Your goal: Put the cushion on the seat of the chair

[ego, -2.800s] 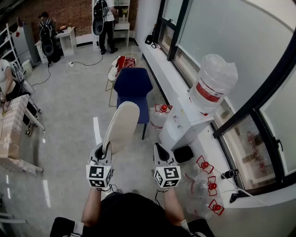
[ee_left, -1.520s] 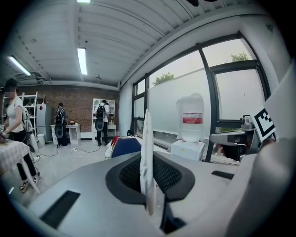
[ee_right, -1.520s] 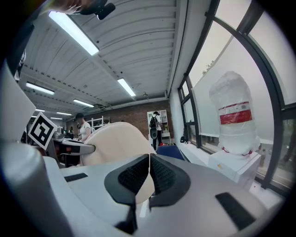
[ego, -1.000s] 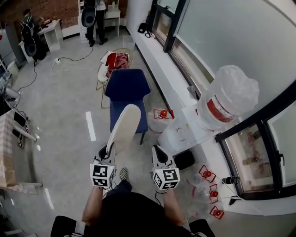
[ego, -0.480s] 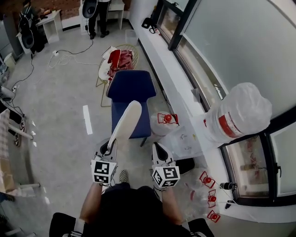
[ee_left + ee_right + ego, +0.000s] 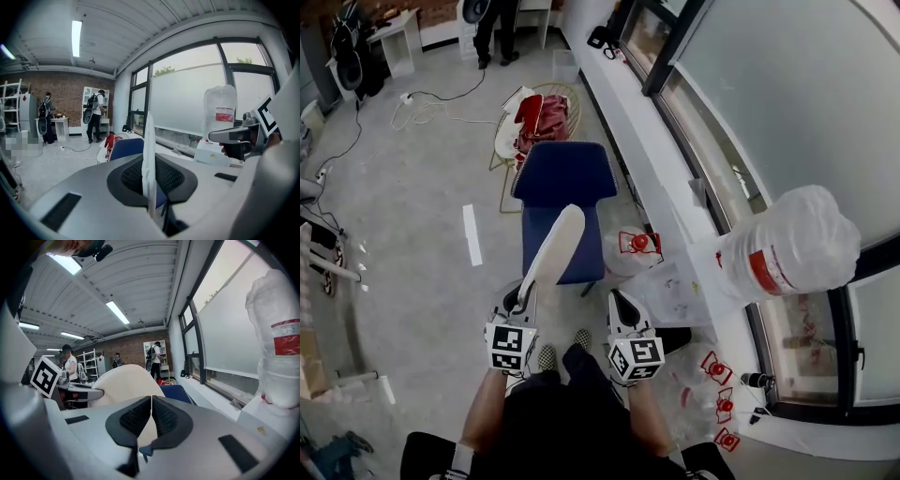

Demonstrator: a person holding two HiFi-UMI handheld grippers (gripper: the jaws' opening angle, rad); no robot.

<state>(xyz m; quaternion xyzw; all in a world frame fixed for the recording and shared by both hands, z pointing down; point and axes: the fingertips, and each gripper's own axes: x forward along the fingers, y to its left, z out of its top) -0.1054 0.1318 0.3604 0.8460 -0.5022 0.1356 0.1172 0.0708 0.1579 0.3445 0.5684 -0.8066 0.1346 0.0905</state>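
A cream cushion (image 6: 553, 246) stands on its edge, and my left gripper (image 6: 523, 298) is shut on its near rim. In the head view its far end overlaps the front of the blue chair's seat (image 6: 579, 253). The left gripper view shows the cushion edge-on (image 6: 149, 150) between the pads of my left gripper (image 6: 150, 176), with the blue chair (image 6: 125, 146) behind it. My right gripper (image 6: 619, 302) hovers to the right of the cushion. In its own view my right gripper (image 6: 151, 416) has its pads together and empty, with the cushion's flat face (image 6: 124, 380) to the left.
A water dispenser with a big bottle (image 6: 787, 248) stands close on the right, and red-capped bottles (image 6: 717, 366) lie on the floor by it. A wire chair with red cloth (image 6: 539, 117) is behind the blue chair. A window ledge (image 6: 647, 141) runs along the right.
The person has walked toward the blue chair. Both grippers and the cushion are nearer to it, and the cushion's far end now overlaps the seat front.
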